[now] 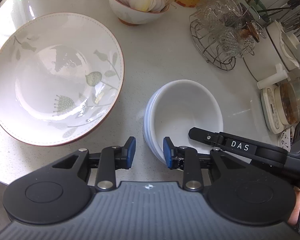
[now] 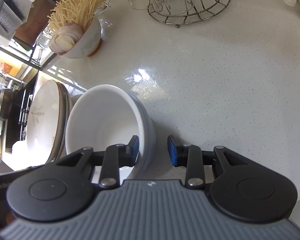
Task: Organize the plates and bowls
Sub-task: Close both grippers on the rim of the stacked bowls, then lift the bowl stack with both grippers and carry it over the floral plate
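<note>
The stack of plain white ceramic bowls (image 1: 187, 110) is sitting on the speckled grey counter (image 1: 160, 48), at four o'clock from the wide leaf-patterned plate (image 1: 56, 78). The left tongs (image 1: 149, 153) and right tongs (image 2: 153, 150) are both gaping open, straddling the stack's rim.

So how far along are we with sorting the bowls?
Done: the white bowls sit nested in one stack. In hand: the left gripper and right gripper, both open, each straddle that stack's rim, nothing clamped. Left: the floral bowl stands apart, and the onion bowl holds food.
</note>
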`<move>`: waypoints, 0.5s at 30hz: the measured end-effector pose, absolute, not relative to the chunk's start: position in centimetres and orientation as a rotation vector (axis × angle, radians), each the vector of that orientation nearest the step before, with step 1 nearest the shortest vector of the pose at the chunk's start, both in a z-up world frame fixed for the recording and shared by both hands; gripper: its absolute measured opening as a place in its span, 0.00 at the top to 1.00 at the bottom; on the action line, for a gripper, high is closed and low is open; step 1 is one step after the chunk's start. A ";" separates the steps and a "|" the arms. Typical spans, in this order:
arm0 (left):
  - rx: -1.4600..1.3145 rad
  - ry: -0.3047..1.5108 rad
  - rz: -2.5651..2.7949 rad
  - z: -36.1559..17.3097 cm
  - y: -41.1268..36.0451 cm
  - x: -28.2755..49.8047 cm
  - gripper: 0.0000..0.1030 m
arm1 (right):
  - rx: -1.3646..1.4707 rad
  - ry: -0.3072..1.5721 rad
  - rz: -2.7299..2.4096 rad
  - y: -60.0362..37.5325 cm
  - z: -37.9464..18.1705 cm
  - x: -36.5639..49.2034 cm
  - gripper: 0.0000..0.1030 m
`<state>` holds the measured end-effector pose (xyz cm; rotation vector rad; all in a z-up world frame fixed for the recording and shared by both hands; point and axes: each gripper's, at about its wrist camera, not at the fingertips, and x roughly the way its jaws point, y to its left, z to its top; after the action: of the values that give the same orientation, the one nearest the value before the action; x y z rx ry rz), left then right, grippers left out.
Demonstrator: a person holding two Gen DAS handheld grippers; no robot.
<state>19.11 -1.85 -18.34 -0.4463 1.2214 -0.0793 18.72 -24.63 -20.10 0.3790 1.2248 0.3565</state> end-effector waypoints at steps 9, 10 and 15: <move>-0.520 1.249 -0.092 -20.2 -1.2 19.5 0.66 | 0.400 1.231 0.362 -24.4 -20.3 18.2 0.67; -0.516 1.249 -0.095 -20.3 -1.3 19.6 0.66 | 0.407 1.231 0.362 -24.4 -20.3 18.2 0.69; -0.509 1.245 -0.105 -20.7 -1.6 19.8 0.68 | 0.443 1.240 0.356 -24.5 -20.5 18.3 0.73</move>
<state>19.85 -1.55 -20.72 -0.5092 1.2451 -0.1046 18.33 -24.46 -20.51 0.4429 1.2399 0.3561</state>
